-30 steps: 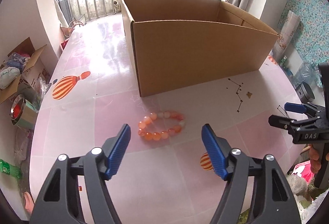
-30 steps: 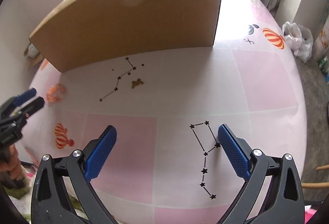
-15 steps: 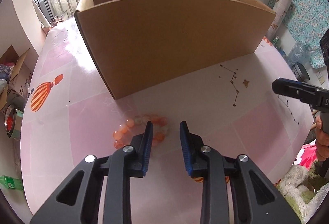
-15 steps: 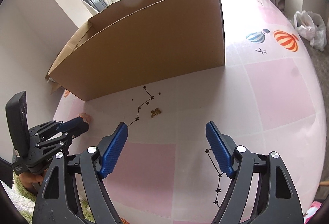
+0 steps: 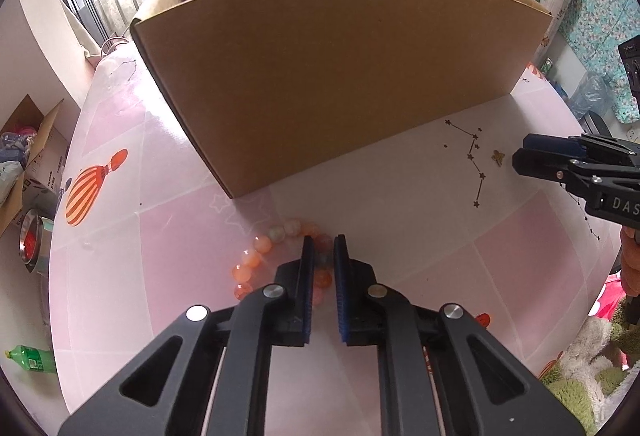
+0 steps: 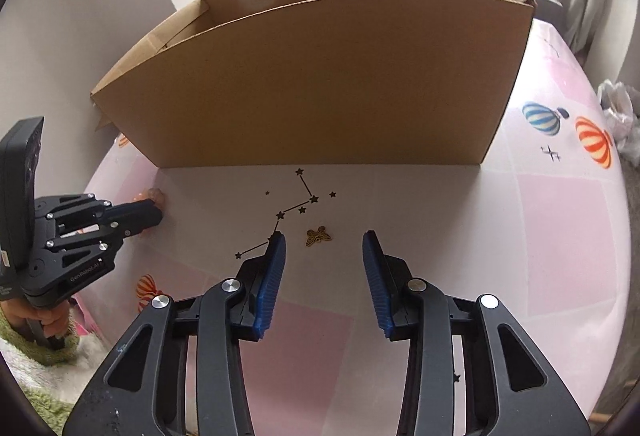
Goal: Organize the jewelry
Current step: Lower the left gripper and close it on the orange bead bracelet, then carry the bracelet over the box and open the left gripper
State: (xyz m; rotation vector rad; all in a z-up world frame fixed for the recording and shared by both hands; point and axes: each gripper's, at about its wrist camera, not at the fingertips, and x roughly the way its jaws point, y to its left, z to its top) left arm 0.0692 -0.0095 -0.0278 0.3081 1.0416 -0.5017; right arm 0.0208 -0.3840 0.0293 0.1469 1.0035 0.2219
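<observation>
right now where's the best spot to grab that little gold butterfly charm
Pinch the gold butterfly charm across its two wings, coming straight down from above. It lies flat and thin on the table, leaving no side to catch. The right tool already straddles it, jaws closing.

Black tongs (image 5: 321, 260), ribbed blue pads (image 6: 272, 276)

Right gripper (image 6: 323, 242) with blue ribbed pads, jaws just closing and now partly apart, nothing pressed between them. Just ahead, inside the gap, small gold butterfly-shaped charm (image 6: 319, 236) flat on pink-and-white checked tablecloth (image 6: 560, 220) with printed balloons and star lines. Beyond, large open brown cardboard box (image 6: 320, 84). At left, left gripper (image 6: 158, 214), black, over orange bead bracelet (image 6: 156, 196), mostly hidden.
</observation>
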